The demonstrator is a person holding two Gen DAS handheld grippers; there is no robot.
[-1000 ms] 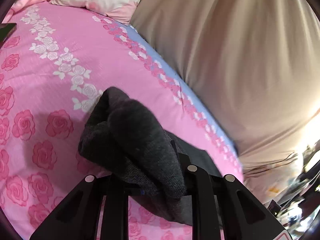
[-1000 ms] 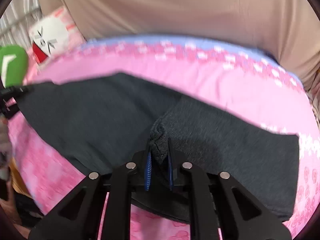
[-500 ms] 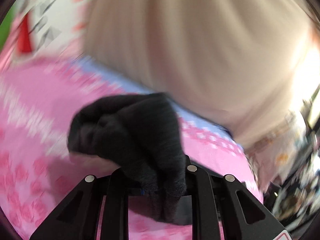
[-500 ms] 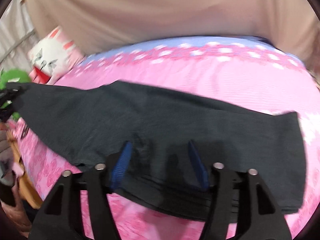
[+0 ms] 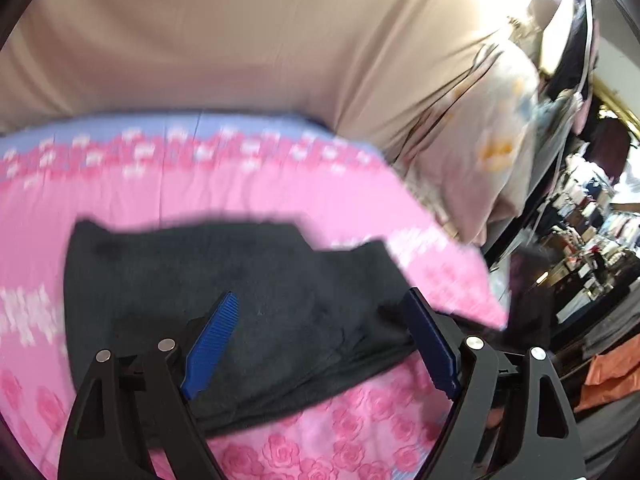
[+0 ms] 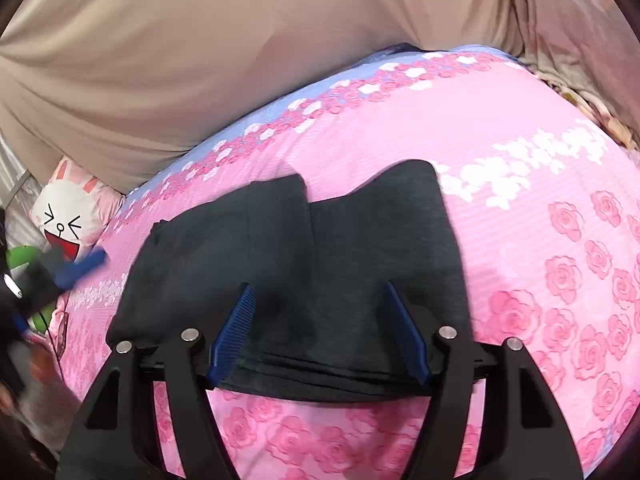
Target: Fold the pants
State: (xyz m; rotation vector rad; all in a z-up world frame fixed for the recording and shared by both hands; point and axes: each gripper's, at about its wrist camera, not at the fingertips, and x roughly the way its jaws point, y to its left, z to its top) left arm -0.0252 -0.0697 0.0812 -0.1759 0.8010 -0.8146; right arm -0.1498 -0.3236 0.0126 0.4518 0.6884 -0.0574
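Note:
Dark grey pants [image 6: 352,248] lie folded flat on the pink rose bedspread [image 6: 540,208], with two cloth ends side by side at the far edge. My right gripper [image 6: 320,288] hovers over the near fold, its jaws opening, pads apart and pressing on nothing. In the left wrist view the same pants [image 5: 240,272] spread under my left gripper [image 5: 320,296]. Its jaws are opening wide, with only flat cloth below them. A blurred blue finger [image 6: 80,266] of the left gripper shows at the far left of the right wrist view.
A beige drape [image 6: 200,60] hangs behind the bed. A cartoon rabbit cushion [image 6: 68,216] and something green [image 6: 20,256] sit at the bed's left end. In the left wrist view the bed's right edge [image 5: 480,280] drops off beside a cluttered room [image 5: 580,240].
Both grippers held bunched pants cloth a second ago and have let go. The left swung sideways with its bunch and dropped it. The pants now lie folded over.

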